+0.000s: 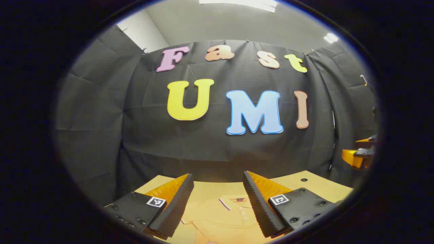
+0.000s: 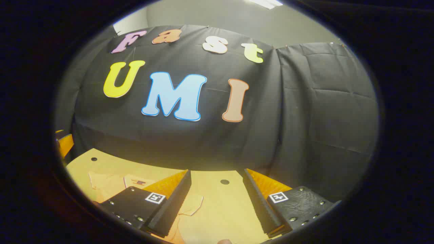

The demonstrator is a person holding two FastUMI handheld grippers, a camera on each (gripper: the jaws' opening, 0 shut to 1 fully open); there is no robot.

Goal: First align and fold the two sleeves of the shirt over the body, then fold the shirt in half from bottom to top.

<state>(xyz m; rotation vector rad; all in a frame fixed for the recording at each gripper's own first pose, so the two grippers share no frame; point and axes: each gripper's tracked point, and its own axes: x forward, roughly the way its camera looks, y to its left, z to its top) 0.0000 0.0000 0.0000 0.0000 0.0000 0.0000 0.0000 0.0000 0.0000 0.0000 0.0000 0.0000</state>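
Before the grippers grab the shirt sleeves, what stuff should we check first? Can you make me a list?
1. Left gripper open: ok, fingers apart, nothing between them.
2. Right gripper open: ok, fingers apart and empty.
3. Shirt on the table: ok, collar below the left gripper.
4. Sleeve near right gripper: ok, its edge lies beside one finger.
5. Sleeves folded yet: not ok.
6. Whole shirt flat: cannot tell.

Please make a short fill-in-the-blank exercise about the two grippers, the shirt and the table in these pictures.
1. The left gripper is ____, holding nothing.
2. The shirt lies flat on the ____.
3. Between the fingers of the right gripper, the table has a small round ____.

Missing words: open; table; hole
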